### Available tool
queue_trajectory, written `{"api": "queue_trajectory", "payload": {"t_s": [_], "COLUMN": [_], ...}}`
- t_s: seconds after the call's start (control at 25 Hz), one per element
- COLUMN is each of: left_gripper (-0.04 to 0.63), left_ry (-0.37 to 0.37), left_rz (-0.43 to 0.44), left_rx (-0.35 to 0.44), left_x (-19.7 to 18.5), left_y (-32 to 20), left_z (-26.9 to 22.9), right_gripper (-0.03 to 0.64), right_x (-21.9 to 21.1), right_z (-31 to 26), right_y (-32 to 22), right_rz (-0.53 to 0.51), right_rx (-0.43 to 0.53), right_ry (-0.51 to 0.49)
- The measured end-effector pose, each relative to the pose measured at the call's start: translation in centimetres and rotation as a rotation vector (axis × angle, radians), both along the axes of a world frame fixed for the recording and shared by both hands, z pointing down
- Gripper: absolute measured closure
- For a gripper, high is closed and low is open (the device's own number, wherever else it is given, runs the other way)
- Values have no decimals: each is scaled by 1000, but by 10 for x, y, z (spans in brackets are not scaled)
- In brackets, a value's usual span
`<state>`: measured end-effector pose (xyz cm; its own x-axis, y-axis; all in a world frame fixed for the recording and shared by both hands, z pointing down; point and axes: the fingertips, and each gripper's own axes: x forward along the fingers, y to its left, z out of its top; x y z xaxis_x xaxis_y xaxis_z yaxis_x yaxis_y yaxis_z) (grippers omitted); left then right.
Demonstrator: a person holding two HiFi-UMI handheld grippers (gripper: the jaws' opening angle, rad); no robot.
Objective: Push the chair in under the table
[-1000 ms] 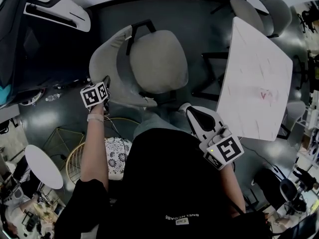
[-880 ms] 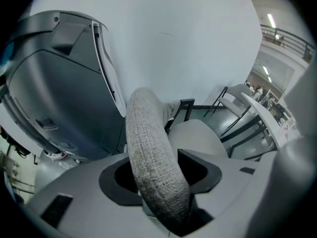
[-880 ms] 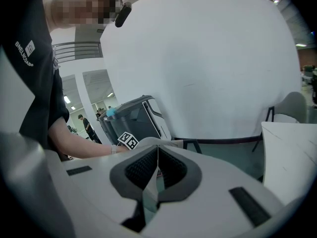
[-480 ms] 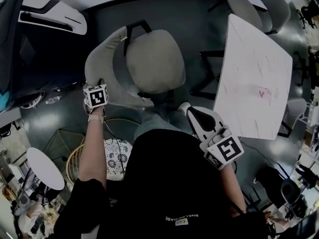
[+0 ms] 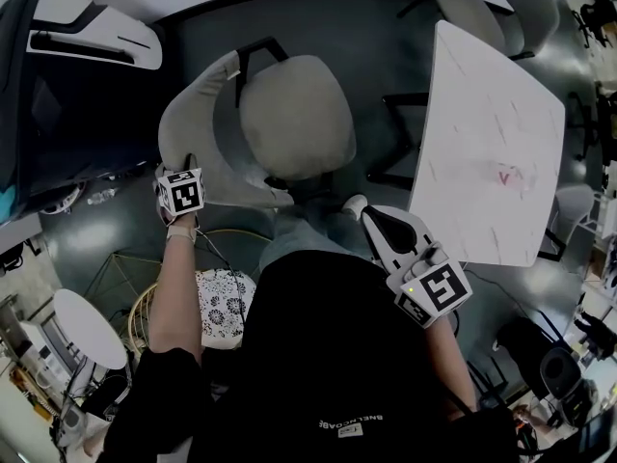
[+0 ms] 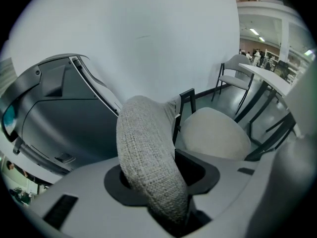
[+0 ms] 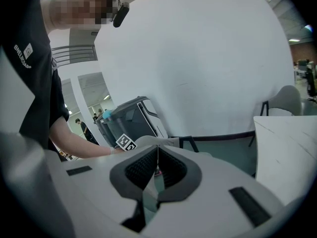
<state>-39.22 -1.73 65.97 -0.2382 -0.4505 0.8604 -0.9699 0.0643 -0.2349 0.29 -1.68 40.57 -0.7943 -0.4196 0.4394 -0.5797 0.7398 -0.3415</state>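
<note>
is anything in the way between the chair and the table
Nothing loose shows on the floor between the chair and the table. Only the table's own black legs stand under the edge facing the chair, so it may need lining up between them.

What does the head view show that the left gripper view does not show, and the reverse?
Only the head view: the right tongs, closed with nothing between them, and a patterned stool cushion beside the person. Only the left gripper view: the left tongs clamped on the woven backrest edge, after they have just been closing on it. Both: the chair's grey seat and the white table.
</note>
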Motion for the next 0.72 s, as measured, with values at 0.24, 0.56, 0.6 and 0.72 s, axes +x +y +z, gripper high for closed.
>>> {"api": "queue_trajectory", "payload": {"t_s": [0.24, 0.56, 0.6, 0.72], "left_gripper": [421, 422, 422, 422], "left_ry": [-5, -7, -6, -4], "left_rz": [37, 110, 122, 160], "left_rx": [15, 21, 23, 28], "left_x": [7, 19, 21, 31], "left_y": [-8, -35, -40, -53], "left_z": [0, 2, 2, 3], "right_gripper": [606, 606, 606, 606], "right_x": [1, 4, 5, 6], "right_z": [3, 4, 4, 3], "right_y": [0, -6, -7, -8], "right_rz": [1, 21, 22, 26], "right_rx": [-7, -13, -12, -7], "right_ry": [-5, -1, -1, 0]}}
